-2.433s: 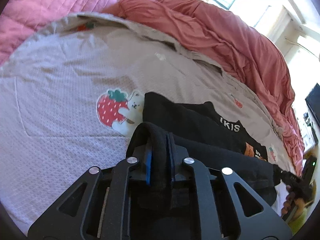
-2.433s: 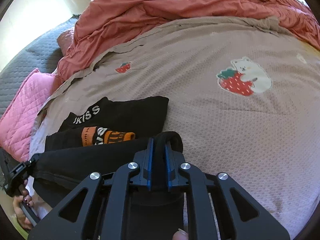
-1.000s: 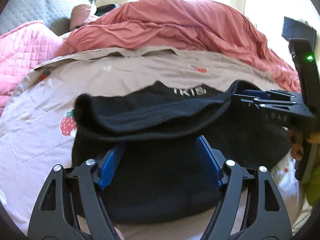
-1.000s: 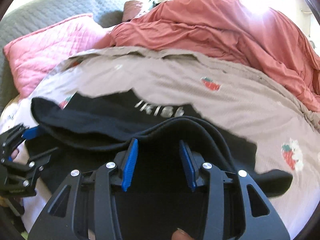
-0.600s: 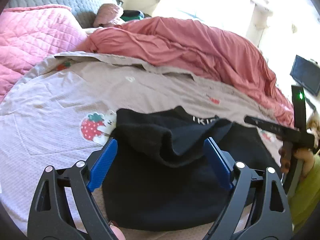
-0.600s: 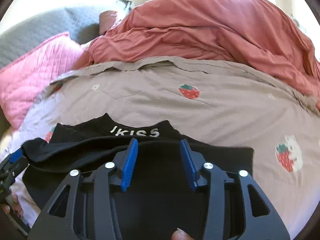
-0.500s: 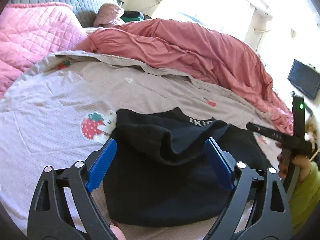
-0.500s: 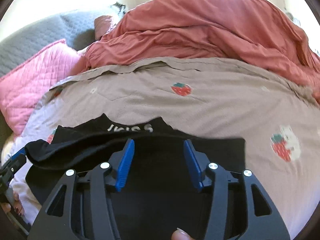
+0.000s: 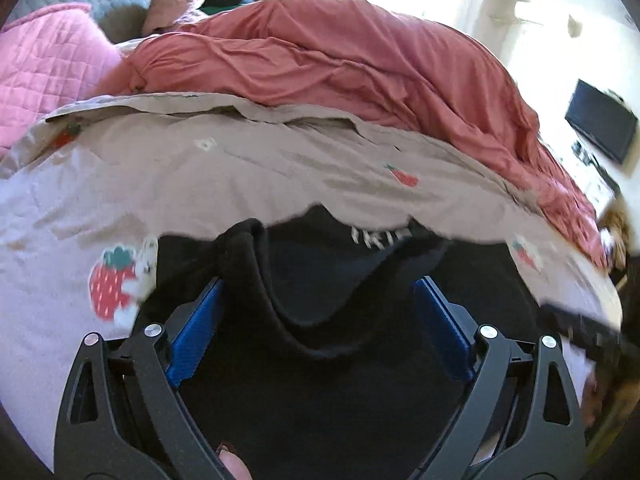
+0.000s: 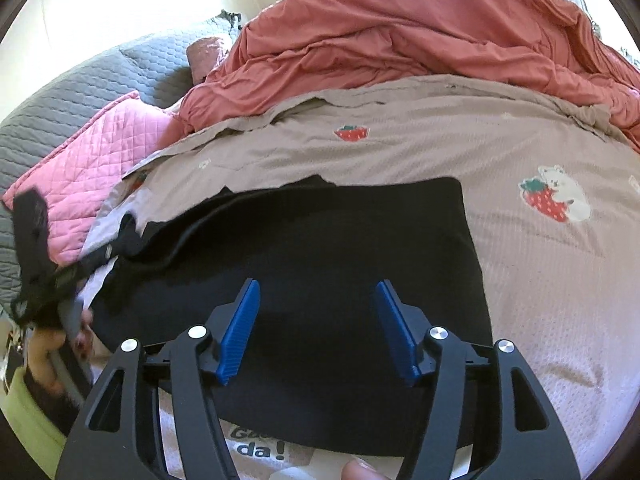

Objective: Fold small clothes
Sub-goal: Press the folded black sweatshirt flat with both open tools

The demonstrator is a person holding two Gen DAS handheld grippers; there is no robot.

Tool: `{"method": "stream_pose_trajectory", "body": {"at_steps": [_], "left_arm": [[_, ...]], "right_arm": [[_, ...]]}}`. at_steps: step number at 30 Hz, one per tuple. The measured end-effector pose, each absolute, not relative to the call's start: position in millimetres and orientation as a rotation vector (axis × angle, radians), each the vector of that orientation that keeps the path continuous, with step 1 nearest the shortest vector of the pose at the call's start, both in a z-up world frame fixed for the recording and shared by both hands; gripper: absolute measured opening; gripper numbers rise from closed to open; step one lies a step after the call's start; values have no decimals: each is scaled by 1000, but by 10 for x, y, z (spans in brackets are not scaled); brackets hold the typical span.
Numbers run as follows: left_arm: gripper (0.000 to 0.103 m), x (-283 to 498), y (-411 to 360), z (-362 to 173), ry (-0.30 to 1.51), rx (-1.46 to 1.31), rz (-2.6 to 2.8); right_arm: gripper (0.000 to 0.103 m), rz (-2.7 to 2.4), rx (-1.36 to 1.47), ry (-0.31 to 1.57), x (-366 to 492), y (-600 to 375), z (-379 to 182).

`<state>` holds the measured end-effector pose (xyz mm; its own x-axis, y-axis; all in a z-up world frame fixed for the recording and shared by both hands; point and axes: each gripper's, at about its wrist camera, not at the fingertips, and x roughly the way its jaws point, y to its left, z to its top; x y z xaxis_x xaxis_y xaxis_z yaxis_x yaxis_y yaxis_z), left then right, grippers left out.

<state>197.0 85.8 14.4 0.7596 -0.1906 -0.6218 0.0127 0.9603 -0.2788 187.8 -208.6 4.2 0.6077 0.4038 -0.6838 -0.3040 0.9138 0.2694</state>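
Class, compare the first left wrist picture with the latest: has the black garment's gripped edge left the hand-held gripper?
Yes. The black garment now lies across the strawberry-print bedspread, and the left hand-held gripper, whose jaws have just been opening, stands open over it without pinching.

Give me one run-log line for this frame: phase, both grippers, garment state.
phase: release after fold | left gripper: open, jaws just opening | right gripper: open, jaws just opening | black garment: folded over, on beige bedspread
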Motion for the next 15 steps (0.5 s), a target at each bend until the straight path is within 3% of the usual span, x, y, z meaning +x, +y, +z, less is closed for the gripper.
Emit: {"method": "stream_pose_trajectory", "body": {"at_steps": [7, 15], "left_arm": [[89, 1961, 1453, 126, 627, -395, -28], [89, 1811, 2030, 27, 662, -604, 32]], "right_arm": [[62, 355, 137, 826, 1965, -2179, 16], [62, 236, 146, 825, 2237, -2322, 14]]}}
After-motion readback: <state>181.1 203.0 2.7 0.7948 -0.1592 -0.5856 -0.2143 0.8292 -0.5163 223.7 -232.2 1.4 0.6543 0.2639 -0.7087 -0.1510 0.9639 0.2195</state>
